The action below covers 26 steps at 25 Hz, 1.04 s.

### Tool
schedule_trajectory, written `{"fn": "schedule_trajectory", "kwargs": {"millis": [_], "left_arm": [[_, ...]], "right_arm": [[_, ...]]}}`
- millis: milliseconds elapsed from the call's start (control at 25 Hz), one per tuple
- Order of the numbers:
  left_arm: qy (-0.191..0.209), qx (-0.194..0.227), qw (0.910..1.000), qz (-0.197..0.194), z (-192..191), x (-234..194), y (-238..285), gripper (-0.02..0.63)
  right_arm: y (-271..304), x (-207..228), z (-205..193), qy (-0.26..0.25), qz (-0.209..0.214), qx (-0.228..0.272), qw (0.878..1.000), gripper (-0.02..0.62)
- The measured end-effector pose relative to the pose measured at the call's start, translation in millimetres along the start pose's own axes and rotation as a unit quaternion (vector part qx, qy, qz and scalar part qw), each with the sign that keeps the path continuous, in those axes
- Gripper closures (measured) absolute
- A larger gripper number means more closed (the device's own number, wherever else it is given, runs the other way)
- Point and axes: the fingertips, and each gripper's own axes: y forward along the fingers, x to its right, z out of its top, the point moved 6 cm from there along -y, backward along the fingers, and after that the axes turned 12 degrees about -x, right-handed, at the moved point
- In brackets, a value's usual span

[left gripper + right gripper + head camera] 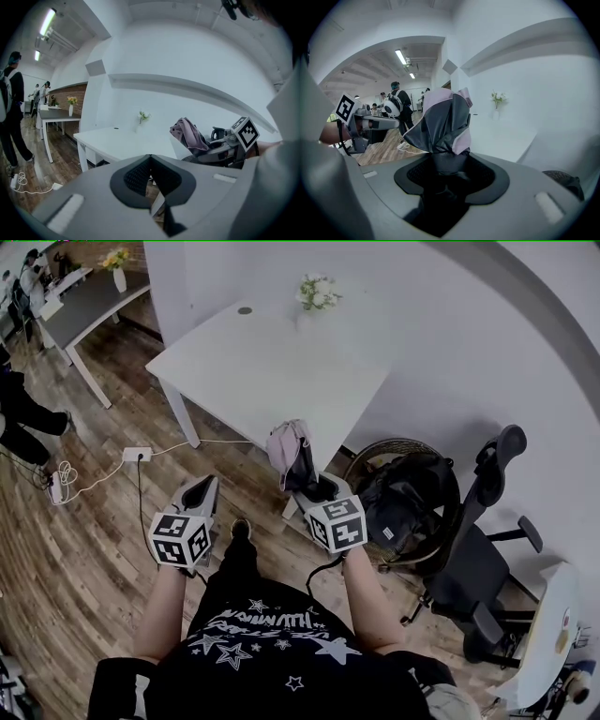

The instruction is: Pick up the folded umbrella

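The folded umbrella, pink outside with grey folds, stands up out of my right gripper, which is shut on its lower end. In the right gripper view the umbrella fills the middle, its dark handle wedged between the pads of my right gripper. My left gripper is held level to the left of it, jaws together with nothing between them. The left gripper view shows its own tips meeting, and the umbrella off to the right.
A white table with a small vase of flowers stands just ahead. To the right are a black office chair and a dark bag. A power strip and cables lie on the wood floor at left. People stand at far left.
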Motion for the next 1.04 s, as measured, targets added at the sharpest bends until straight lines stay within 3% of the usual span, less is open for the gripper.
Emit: {"fn": "schedule_trajectory", "kwargs": {"millis": [560, 1040], "left_arm": [[-0.027, 0.002, 0.9993, 0.026, -39, 8, -47, 0.605], [-0.020, 0.000, 0.9995, 0.025, -44, 22, -51, 0.605]], "right_arm": [[-19, -27, -30, -0.016, 0.008, -0.010, 1.000, 0.362], [-23, -27, -47, -0.011, 0.010, -0.018, 1.000, 0.362]]}}
